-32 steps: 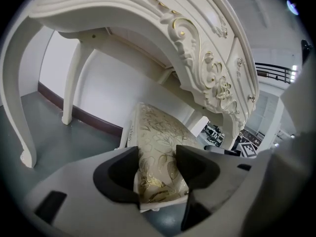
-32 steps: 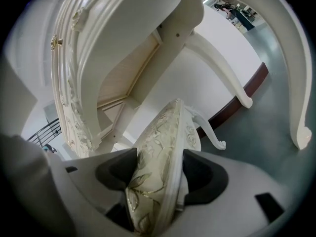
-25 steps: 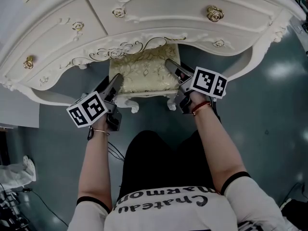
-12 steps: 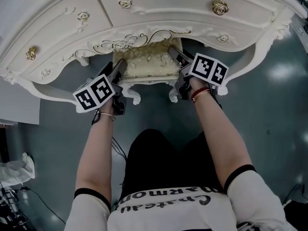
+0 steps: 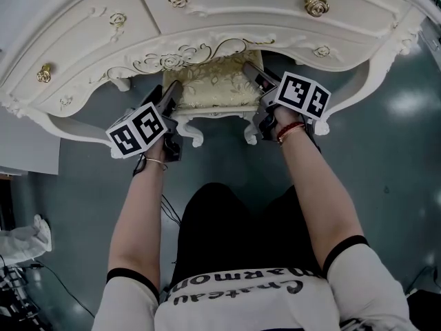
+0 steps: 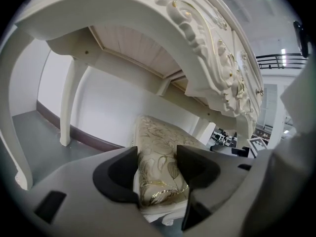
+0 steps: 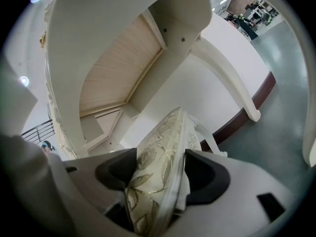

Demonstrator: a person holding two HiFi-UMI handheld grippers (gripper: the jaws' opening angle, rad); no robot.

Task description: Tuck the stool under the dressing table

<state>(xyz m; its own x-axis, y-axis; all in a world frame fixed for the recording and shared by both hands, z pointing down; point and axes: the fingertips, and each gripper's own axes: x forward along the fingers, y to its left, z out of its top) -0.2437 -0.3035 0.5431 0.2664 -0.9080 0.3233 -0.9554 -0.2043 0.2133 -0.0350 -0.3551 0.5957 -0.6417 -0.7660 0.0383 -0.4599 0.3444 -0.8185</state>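
My left gripper (image 6: 158, 171) has its jaws set wide and clamped on the left edge of the cream carved stool with gold leaf-patterned cushion (image 5: 210, 88). The cushion fills the gap from pad to pad. My right gripper (image 7: 159, 174) grips the opposite edge likewise, cushion and frame between its jaws. The stool sits mostly beneath the ornate white dressing table with gold knobs (image 5: 227, 19), its near legs showing just outside the front apron.

The stool (image 5: 211, 89) has slid further under the dressing table (image 5: 227, 16); the left gripper (image 5: 172, 94) and right gripper (image 5: 252, 72) went in with it.
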